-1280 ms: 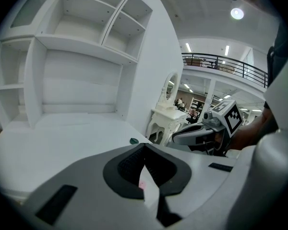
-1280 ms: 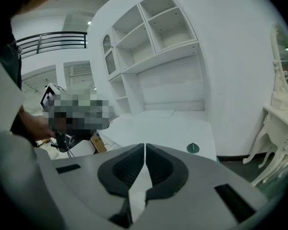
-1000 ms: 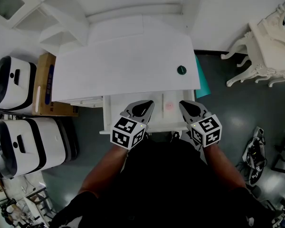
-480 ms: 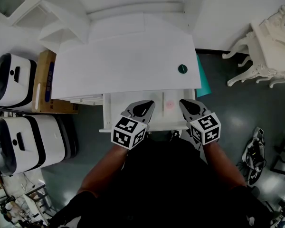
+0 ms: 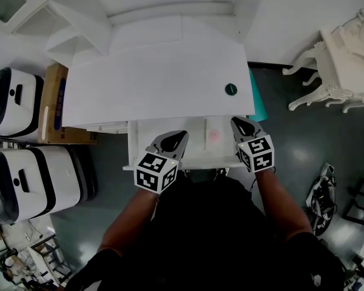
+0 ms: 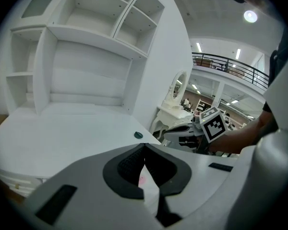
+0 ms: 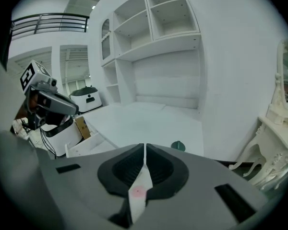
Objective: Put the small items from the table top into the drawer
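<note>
Looking down in the head view, the drawer (image 5: 194, 132) stands pulled out under the counter (image 5: 158, 83) front with a pink item (image 5: 214, 136) already lying inside, so part of the job looks done. One small green item (image 5: 230, 90) sits on the counter near its right front corner, not yet stowed. The left tool (image 5: 181, 134) and right tool (image 5: 236, 122) hover over the drawer, either side of the pink item. In the left gripper view, the left tool (image 6: 144, 147) has its jaws pressed together on nothing, the green item (image 6: 138, 135) ahead near the counter edge. In the right gripper view, the right tool (image 7: 144, 150) is likewise closed and empty; the green item (image 7: 178, 146) lies beyond its tips, with open counter around it but the right edge close by.
</note>
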Motion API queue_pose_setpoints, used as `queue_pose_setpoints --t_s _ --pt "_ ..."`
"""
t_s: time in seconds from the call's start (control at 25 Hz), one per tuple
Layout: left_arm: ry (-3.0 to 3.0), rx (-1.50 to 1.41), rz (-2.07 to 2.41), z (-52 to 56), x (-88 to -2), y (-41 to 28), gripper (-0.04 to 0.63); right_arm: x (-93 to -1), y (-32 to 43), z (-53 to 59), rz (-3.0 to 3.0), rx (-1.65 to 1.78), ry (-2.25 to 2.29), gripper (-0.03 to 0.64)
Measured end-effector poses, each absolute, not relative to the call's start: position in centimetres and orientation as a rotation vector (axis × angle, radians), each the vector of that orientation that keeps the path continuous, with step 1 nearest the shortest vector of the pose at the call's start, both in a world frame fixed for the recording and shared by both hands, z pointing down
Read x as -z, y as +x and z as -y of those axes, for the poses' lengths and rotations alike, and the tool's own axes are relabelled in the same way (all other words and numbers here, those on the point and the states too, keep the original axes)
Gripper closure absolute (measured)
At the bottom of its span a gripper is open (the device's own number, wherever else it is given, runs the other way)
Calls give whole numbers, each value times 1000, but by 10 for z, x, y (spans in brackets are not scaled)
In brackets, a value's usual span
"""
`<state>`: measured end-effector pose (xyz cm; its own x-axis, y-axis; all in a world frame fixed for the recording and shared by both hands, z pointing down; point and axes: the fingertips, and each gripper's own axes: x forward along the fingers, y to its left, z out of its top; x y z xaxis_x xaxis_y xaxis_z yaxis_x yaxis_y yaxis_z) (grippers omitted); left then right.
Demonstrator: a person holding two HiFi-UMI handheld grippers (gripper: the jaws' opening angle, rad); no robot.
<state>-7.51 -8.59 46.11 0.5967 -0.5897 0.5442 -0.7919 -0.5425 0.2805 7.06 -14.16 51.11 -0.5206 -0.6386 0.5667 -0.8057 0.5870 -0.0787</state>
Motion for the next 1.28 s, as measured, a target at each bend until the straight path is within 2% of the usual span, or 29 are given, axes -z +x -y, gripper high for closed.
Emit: queue_pose_setpoints --t_s 0.56,0.76,1.28 --pt "2241 -533 1160 94 -471 -91 592 -594 85 209 2165 -478 1140 583" --pt "2216 -547 1176 95 -474 -97 592 -618 93 237 2115 -523 1145 545" --pt "2181 -583 1206 102 -476 -110 592 -650 97 281 2020 -624 1175 543"
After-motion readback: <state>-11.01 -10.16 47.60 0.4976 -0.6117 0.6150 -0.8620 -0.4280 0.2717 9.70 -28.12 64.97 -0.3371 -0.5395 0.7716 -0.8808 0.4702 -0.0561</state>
